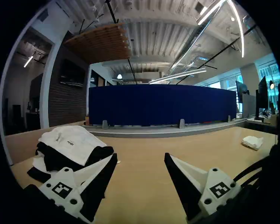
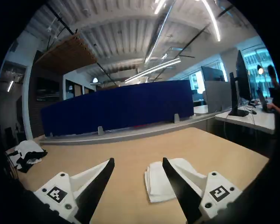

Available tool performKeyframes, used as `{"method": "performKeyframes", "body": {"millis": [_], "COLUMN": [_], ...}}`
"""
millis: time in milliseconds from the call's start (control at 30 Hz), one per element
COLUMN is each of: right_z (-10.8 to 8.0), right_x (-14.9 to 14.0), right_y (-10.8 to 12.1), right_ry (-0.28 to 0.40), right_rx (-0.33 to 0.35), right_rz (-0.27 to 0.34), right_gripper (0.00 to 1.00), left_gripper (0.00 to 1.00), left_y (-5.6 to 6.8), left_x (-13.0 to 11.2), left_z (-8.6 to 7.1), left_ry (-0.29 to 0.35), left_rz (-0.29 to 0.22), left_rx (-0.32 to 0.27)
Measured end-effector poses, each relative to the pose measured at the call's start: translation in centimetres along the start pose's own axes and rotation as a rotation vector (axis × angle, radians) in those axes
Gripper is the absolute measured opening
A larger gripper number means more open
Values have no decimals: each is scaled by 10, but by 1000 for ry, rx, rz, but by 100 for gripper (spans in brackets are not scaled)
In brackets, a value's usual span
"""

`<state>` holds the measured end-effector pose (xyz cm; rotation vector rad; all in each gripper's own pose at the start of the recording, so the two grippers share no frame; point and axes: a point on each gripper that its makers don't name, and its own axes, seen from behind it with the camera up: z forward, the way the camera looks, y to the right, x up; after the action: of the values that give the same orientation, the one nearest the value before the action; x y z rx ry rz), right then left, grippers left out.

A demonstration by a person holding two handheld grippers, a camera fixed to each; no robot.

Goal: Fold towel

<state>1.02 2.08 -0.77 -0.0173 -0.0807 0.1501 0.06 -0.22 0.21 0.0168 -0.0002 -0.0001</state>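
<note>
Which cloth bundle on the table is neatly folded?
The all-white towel, lying flat just ahead of the right gripper. The black-and-white heap is crumpled and loosely piled.

- right gripper wide open, nothing between the fingers, low over table
- each finger white with black inner face, square black-and-white marker on the base
- towel white, folded, flat on the light wood table, near the front edge
- one finger's tip overlaps the towel's top edge; contact can't be told
- pile of clothes, black and white, far left end of table, well apart from towel
- blue divider along the back edge of table
- monitor on white desk at the right
- person at far right edge, partly cut off
- strip lights on exposed ceiling
</note>
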Motion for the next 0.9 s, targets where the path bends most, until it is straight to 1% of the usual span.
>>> {"method": "performKeyframes", "body": {"millis": [300,567,900], "right_z": [6,10,14], "right_x": [-15,-14,-13], "right_y": [-3,-6,-9], "right_ry": [5,25,29], "right_rx": [17,28,36], "right_rz": [-16,-49,-55], "right_gripper": [100,100,100], "left_gripper": [94,94,94], "left_y": [0,0,0], "left_x": [0,0,0], "left_z": [-1,-1,-2], "left_ry": [0,0,0], "left_rz": [0,0,0], "left_rx": [0,0,0]}}
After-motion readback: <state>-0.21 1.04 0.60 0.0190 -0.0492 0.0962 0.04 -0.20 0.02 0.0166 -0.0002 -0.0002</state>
